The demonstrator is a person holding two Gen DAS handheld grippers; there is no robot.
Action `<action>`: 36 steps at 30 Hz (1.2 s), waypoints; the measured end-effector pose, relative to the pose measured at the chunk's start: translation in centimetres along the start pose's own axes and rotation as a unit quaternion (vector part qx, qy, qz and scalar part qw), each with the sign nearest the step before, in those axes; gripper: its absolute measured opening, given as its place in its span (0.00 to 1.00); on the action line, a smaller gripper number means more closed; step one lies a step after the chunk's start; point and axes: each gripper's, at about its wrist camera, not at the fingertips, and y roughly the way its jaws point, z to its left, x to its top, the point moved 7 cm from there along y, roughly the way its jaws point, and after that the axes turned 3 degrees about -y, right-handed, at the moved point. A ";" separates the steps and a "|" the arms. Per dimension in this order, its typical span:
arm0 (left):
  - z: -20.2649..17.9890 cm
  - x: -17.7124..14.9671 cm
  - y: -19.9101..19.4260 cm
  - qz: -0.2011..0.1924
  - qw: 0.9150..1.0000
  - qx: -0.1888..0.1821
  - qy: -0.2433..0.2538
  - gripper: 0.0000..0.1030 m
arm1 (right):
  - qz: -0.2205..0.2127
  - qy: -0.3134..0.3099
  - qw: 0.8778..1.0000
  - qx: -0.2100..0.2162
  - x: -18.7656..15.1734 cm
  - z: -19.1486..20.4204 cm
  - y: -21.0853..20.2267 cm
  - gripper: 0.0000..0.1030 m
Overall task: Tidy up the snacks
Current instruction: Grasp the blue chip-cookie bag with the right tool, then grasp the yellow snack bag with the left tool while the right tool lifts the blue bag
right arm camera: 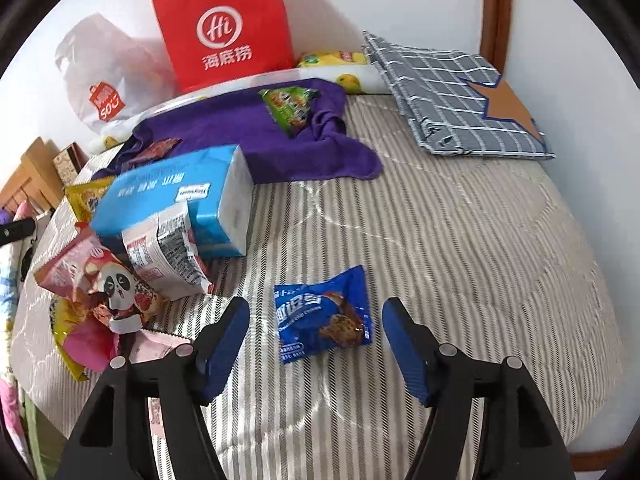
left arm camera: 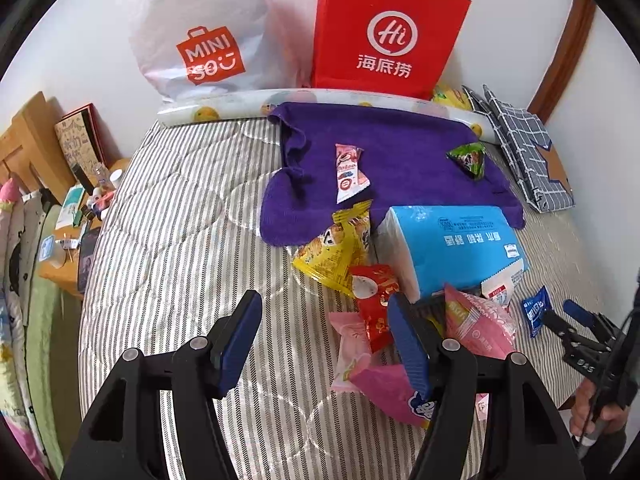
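Note:
Snacks lie on a striped bed. On the purple towel [left arm camera: 396, 160] sit a pink packet [left arm camera: 349, 174] and a green packet [left arm camera: 468, 158]. A pile by the blue tissue pack [left arm camera: 456, 246] holds a yellow packet [left arm camera: 336, 250], a red packet [left arm camera: 374, 304] and pink packets [left arm camera: 476, 322]. My left gripper [left arm camera: 324, 336] is open and empty above the bed, left of the pile. My right gripper [right arm camera: 316, 340] is open around a blue cookie packet [right arm camera: 322, 314], apart from it; it also shows in the left wrist view [left arm camera: 536, 314].
A white Miniso bag [left arm camera: 200, 36] and a red paper bag [left arm camera: 386, 28] stand against the wall behind a rolled mat [left arm camera: 224, 108]. A folded checked cloth [right arm camera: 452, 96] lies at the far right. A cluttered wooden bedside table [left arm camera: 64, 248] stands left of the bed.

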 end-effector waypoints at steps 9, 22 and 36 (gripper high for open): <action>1.4 -0.4 0.1 -0.002 1.000 0.022 0.010 0.63 | 0.009 -0.014 1.000 -0.011 -0.8 -0.2 2.8 0.69; 0.2 -0.3 2.0 0.003 1.000 -0.021 0.006 0.63 | 0.001 0.000 1.000 -0.005 -0.3 -1.4 1.9 0.46; -0.6 2.3 7.5 0.026 0.999 -0.003 0.025 0.63 | -0.012 0.037 0.999 -0.014 1.0 -3.5 -0.3 0.46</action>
